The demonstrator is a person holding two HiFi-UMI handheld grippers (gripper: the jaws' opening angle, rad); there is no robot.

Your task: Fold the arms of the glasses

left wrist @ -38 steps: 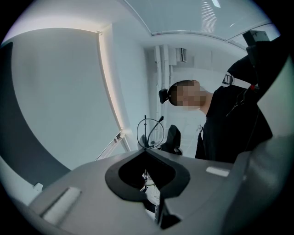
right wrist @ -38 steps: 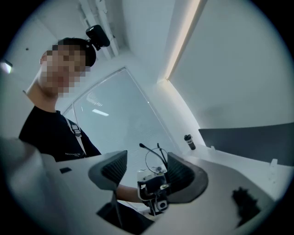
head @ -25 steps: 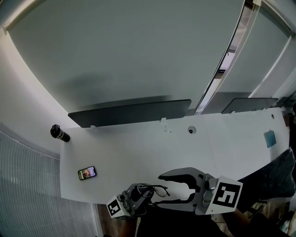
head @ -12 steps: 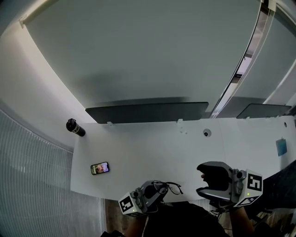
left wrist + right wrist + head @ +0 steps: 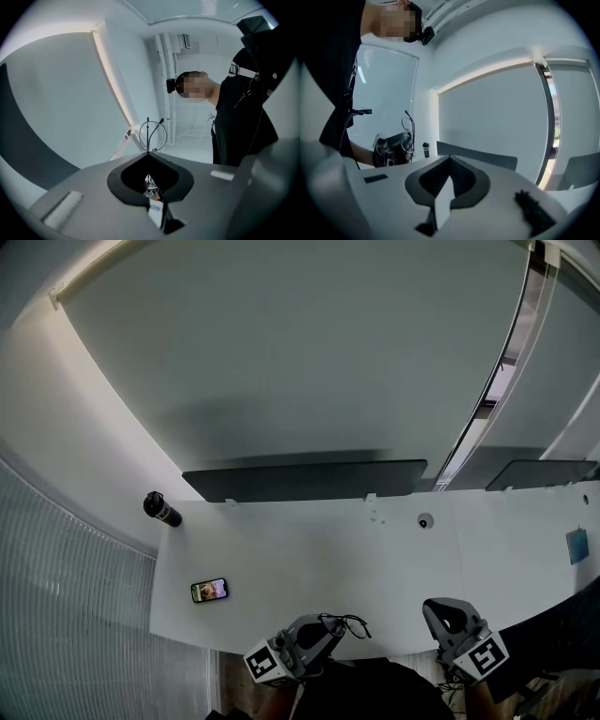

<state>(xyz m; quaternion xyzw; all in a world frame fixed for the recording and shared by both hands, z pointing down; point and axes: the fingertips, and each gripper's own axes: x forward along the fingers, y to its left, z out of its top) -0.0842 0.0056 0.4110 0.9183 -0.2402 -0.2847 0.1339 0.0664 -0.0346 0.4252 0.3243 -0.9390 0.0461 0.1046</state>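
Thin black-framed glasses (image 5: 348, 622) hang over the front edge of the white table (image 5: 309, 554), and my left gripper (image 5: 328, 627) is shut on them. In the left gripper view a round lens (image 5: 153, 136) stands just past the closed tips of the left gripper (image 5: 149, 153), with a thin arm crossing it. My right gripper (image 5: 434, 608) is shut with nothing in it, well to the right of the glasses and apart from them. The right gripper view shows the right gripper (image 5: 450, 159) closed, and the glasses (image 5: 409, 127) far off at the left.
A phone (image 5: 209, 591) lies at the table's left and a black bottle (image 5: 161, 509) at its far left corner. A dark divider panel (image 5: 305, 480) runs along the back edge, with a small round object (image 5: 425, 521) in front of it. A teal item (image 5: 576, 546) lies at the far right.
My right gripper has drawn away from the glasses, to the right and down, and its jaws have gone from wide open to shut. The left gripper still holds the glasses.
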